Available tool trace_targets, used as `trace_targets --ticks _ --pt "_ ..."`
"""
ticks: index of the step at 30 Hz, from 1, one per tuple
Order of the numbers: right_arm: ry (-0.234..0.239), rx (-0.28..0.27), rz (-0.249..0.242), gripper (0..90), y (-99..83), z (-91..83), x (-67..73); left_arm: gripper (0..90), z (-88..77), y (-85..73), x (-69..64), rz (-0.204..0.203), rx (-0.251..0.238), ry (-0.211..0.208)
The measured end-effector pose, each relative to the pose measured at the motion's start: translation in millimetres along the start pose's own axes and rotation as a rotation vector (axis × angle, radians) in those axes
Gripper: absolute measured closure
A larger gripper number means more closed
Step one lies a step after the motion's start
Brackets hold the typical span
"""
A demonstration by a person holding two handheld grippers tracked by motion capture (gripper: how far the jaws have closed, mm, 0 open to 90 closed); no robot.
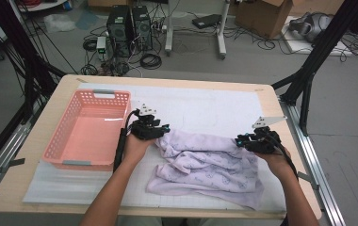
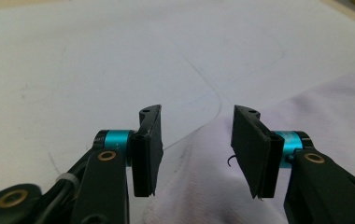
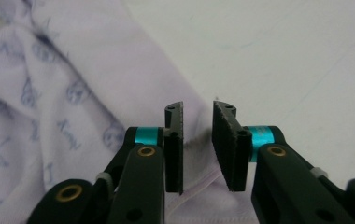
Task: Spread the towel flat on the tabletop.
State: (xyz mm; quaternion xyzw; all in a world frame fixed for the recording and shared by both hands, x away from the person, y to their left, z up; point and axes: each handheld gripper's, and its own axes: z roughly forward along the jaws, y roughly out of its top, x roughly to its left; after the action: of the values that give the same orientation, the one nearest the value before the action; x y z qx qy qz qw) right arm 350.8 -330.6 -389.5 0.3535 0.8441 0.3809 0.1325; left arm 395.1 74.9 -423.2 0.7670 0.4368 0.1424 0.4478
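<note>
Left gripper (image 1: 164,131) and right gripper (image 1: 241,140): we have both released, jaws parted over the cloth's (image 1: 210,167) far corners. The cloth lies rumpled on the mat (image 1: 205,108), beside the basket (image 1: 88,129). We judge folding and binning remain.

Pale lilac cloth (image 1: 205,165) printed with small blue-grey motifs; salmon-pink perforated basket (image 1: 61,136); white mat (image 1: 205,106) on a light wood desk (image 1: 45,127); black claws with turquoise collars.
</note>
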Motion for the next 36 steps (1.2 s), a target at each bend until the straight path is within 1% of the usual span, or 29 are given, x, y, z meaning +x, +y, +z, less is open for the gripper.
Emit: trace_targets --ticks 1,2,3,6,7,8,10,11,12,13,14,15,16,18,19,20,21,22,23,24,26,27,28,29,31,32,33,34,36 --pt "-0.015 -0.027 0.020 70.1 1.1 -2.7 -2.6 54.2 4.0 -2.0 1.7 -0.015 0.025 -0.002" --pt "-0.031 -0.048 0.045 68.1 2.5 -4.8 -6.1 54.1 7.5 -4.0 2.6 -0.015 0.052 -0.008" --pt "-0.053 -0.056 0.068 67.2 4.0 -6.5 -9.8 54.3 11.1 -5.8 2.4 -0.016 0.076 -0.027" --pt "-0.101 -0.051 0.129 61.3 8.3 -3.5 -22.9 54.6 18.7 -8.7 -2.7 0.001 0.116 -0.059" --pt "-0.105 -0.043 0.149 60.6 9.2 -0.1 -27.0 54.5 21.2 -9.4 -4.5 0.008 0.126 -0.066" --pt "-0.107 -0.022 0.156 59.1 9.8 5.0 -30.3 53.1 23.0 -10.0 -6.9 0.022 0.129 -0.064" --pt "-0.066 0.040 0.176 56.7 9.7 18.9 -35.3 51.2 24.1 -10.0 -10.3 0.046 0.129 -0.052" --pt "-0.049 0.092 0.171 55.2 9.4 26.9 -35.5 51.3 24.1 -10.2 -10.8 0.053 0.129 -0.050" --pt "-0.020 0.143 0.166 54.0 8.4 35.0 -35.2 52.2 23.9 -10.3 -11.1 0.067 0.131 -0.045" --pt "0.003 0.190 0.158 53.5 7.2 42.9 -33.7 55.3 23.1 -10.3 -12.0 0.086 0.136 -0.039" --pt "0.035 0.222 0.147 54.3 5.9 49.4 -32.0 67.6 21.7 -10.1 -12.0 0.105 0.151 -0.047" --pt "0.068 0.239 0.140 57.6 5.1 54.3 -30.0 83.0 21.2 -10.5 -11.5 0.099 0.160 -0.078" --pt "0.079 0.246 0.131 62.2 5.6 56.2 -27.6 84.8 20.6 -10.3 -11.3 0.102 0.164 -0.082" --pt "0.125 0.250 0.118 78.3 6.3 57.2 -25.5 86.0 20.3 -9.4 -10.5 0.103 0.159 -0.079" --pt "0.159 0.254 0.114 84.5 6.4 57.2 -25.2 86.2 20.2 -8.9 -10.0 0.096 0.137 -0.067" --pt "0.166 0.262 0.087 87.6 7.3 56.8 -24.5 86.3 19.4 -7.7 -9.1 0.090 0.116 -0.049" --pt "0.149 0.259 0.050 88.1 8.7 55.7 -23.9 86.4 18.1 -6.3 -8.3 0.091 0.087 -0.027" --pt "0.115 0.249 0.032 88.6 10.4 54.8 -23.9 86.5 16.5 -4.6 -7.4 0.094 0.054 0.000" --pt "0.056 0.235 0.011 88.8 12.6 53.0 -23.9 86.6 14.9 -2.6 -6.3 0.089 0.019 0.025" --pt "0.005 0.205 -0.013 88.8 15.2 51.2 -24.7 86.6 13.6 0.7 -5.0 0.089 -0.008 0.048" --pt "-0.080 0.119 -0.050 88.9 21.3 47.3 -27.4 86.6 10.7 7.9 -4.0 0.095 -0.103 0.099" --pt "-0.126 0.089 -0.066 89.0 24.9 46.3 -28.6 86.6 9.5 10.0 -3.7 0.104 -0.146 0.130" --pt "-0.156 0.073 -0.080 89.1 27.5 46.2 -29.6 86.5 9.2 15.2 -1.6 0.107 -0.176 0.172" --pt "-0.207 0.046 -0.112 89.3 31.2 47.5 -31.4 86.5 9.7 19.4 1.6 0.091 -0.191 0.190" --pt "-0.278 0.019 -0.147 89.5 36.0 50.9 -33.5 86.4 11.5 27.7 7.9 0.047 -0.221 0.208" --pt "-0.315 -0.003 -0.152 89.5 38.2 52.3 -34.8 86.4 12.1 31.6 10.8 0.033 -0.235 0.211" --pt "-0.355 -0.033 -0.152 89.5 40.4 52.9 -36.7 86.4 13.2 35.7 12.5 0.029 -0.242 0.214" --pt "-0.382 -0.066 -0.135 89.6 42.8 52.9 -39.0 86.4 13.8 39.5 13.0 0.035 -0.248 0.217" --pt "-0.449 -0.128 -0.098 89.6 48.3 51.6 -43.9 86.3 14.2 44.8 11.5 0.057 -0.285 0.214"
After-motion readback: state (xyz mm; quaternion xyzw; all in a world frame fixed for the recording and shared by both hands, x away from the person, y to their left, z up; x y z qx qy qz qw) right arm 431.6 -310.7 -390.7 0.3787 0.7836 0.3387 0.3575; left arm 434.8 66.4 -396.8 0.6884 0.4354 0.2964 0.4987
